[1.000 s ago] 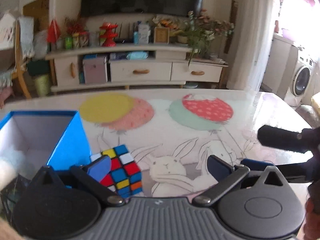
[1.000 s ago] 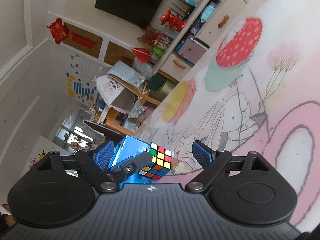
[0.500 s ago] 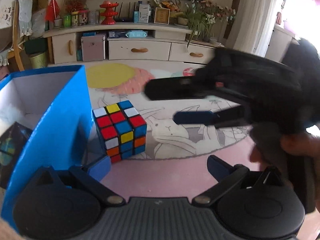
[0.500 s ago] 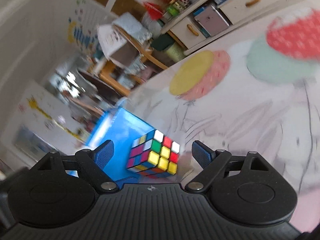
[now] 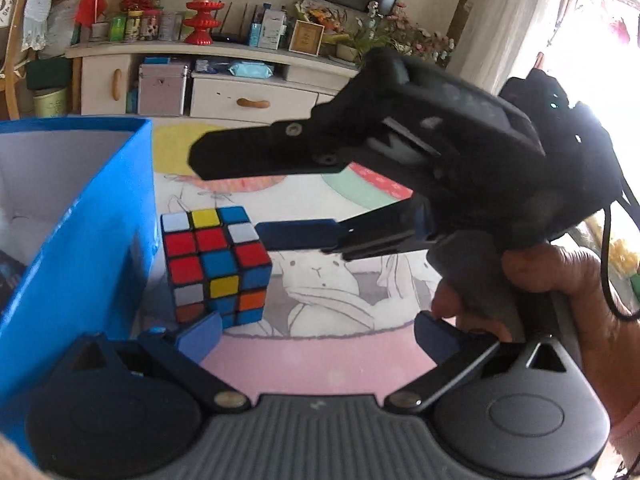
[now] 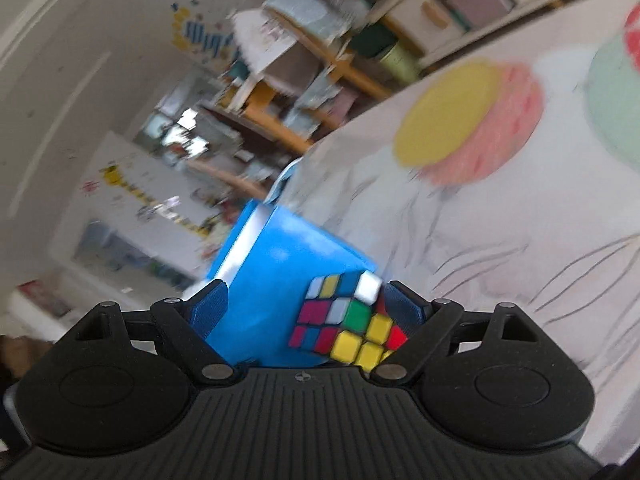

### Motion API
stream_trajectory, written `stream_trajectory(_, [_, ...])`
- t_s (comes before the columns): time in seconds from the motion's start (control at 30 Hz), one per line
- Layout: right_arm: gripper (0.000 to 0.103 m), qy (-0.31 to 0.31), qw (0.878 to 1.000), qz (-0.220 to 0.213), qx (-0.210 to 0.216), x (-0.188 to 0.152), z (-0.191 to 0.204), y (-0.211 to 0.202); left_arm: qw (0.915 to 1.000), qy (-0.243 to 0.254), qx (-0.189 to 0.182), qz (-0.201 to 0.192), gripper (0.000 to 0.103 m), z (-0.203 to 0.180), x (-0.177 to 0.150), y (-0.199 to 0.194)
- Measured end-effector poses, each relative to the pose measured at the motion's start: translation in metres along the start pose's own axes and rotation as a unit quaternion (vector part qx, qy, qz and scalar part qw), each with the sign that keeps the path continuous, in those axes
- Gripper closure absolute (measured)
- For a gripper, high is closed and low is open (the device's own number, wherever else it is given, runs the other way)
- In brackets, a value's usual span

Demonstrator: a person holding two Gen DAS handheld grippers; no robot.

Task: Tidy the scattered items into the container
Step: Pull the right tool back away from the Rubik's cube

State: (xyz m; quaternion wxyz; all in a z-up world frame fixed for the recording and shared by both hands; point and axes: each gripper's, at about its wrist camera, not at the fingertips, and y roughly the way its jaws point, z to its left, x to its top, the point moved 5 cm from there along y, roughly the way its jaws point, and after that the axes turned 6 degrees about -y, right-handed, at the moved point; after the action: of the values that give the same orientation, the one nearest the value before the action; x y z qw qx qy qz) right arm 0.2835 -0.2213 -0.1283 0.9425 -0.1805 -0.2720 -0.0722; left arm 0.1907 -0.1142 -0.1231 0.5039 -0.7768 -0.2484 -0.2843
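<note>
A Rubik's cube [image 5: 216, 266] stands on the table right beside the blue box [image 5: 80, 240], which is open at the top. My right gripper [image 5: 248, 196] comes in from the right, open, with one finger above the cube and the blue-padded finger [image 5: 300, 234] just right of it. In the right wrist view the cube [image 6: 348, 320] sits between the open fingers, close to the right pad [image 6: 404, 308], with the blue box [image 6: 280, 280] behind it. My left gripper [image 5: 316, 332] is open and empty, low in front of the cube.
The tablecloth [image 5: 332, 280] has rabbit and balloon drawings. Dark and white items lie inside the box [image 5: 12, 240]. A white TV cabinet [image 5: 224, 88] with ornaments stands behind the table.
My right gripper has moved left toward the cube, which now lies between its fingers. The left gripper has pulled back and the cube has not moved.
</note>
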Motion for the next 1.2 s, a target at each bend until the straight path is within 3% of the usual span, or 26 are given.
stream_trajectory(0.43, [0.0,0.001,0.996,0.049,0.071,-0.015,0.008,-0.003,0.999,0.023,-0.033,0.018,0.001,-0.009,-0.01,0.003])
stream_trajectory(0.53, [0.0,-0.008,0.996,0.057,0.066,-0.02,0.01,-0.007,0.9983,0.036,-0.04,0.021,0.001,-0.013,-0.013,0.002])
stream_trajectory(0.83, [0.0,-0.056,0.994,0.015,-0.094,0.001,-0.002,-0.027,0.9996,0.015,-0.025,-0.002,0.001,-0.003,-0.01,-0.006])
stream_trajectory(1.03, [0.0,-0.127,0.967,-0.004,-0.222,0.017,-0.002,-0.014,0.9996,0.004,-0.029,0.0,0.001,0.005,-0.01,-0.004])
stream_trajectory(1.1, [0.0,-0.147,0.96,-0.006,-0.238,0.02,0.0,-0.007,0.9994,-0.002,-0.034,0.002,0.001,0.006,-0.008,0.0])
stream_trajectory(1.2, [0.0,-0.173,0.95,0.026,-0.258,0.021,-0.002,0.018,0.9991,-0.006,-0.042,0.003,0.001,0.007,-0.006,0.005])
